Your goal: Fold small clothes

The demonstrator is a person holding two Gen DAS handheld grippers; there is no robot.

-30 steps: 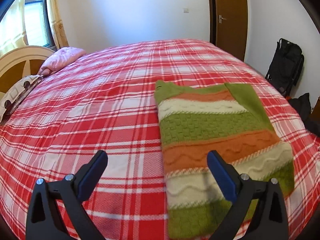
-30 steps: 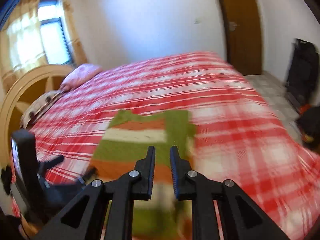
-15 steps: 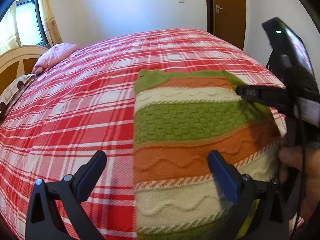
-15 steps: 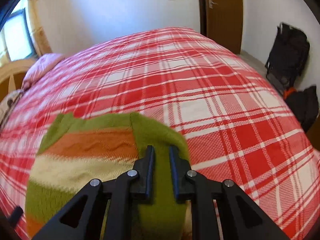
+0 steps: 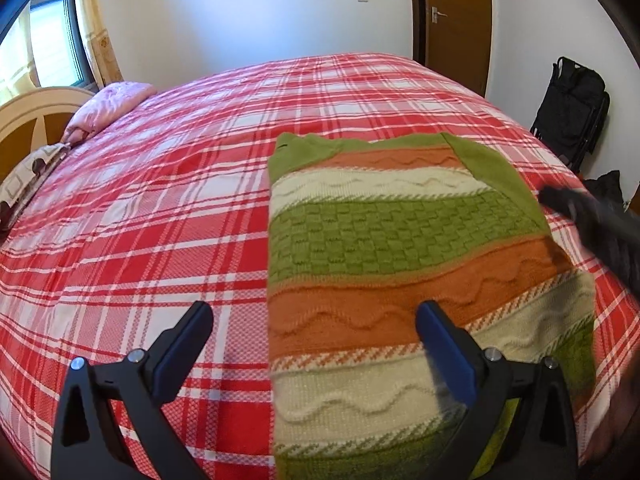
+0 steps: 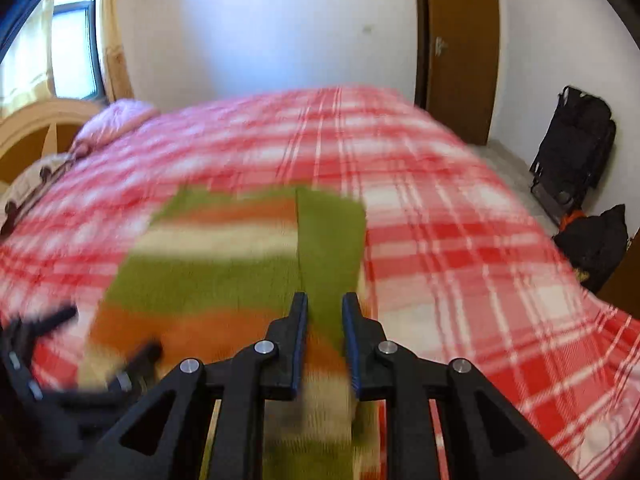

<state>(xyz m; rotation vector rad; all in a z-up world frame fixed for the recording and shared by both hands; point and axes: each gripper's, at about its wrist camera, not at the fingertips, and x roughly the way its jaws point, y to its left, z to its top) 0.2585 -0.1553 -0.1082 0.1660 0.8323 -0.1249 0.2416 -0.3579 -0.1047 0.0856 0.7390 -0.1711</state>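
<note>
A knitted sweater (image 5: 400, 248) with green, orange and cream stripes lies flat on the bed, its sleeves folded in. It also shows, blurred, in the right wrist view (image 6: 224, 264). My left gripper (image 5: 314, 320) is wide open above the sweater's left edge, holding nothing. My right gripper (image 6: 324, 308) hovers over the sweater's folded green right sleeve (image 6: 332, 236), jaws a small gap apart and nothing between them. The right gripper also shows as a dark blurred shape at the right edge of the left wrist view (image 5: 592, 220).
The bed has a red and white plaid cover (image 5: 160, 220). A pink pillow (image 5: 108, 108) and a wooden headboard (image 5: 32, 116) are at the far left. A black bag (image 5: 572, 108) and a brown door (image 5: 456, 20) stand to the right.
The right gripper has pulled back and up from the sweater's right sleeve, and its jaws have opened slightly. The left gripper has stayed wide open, shifting a little.
</note>
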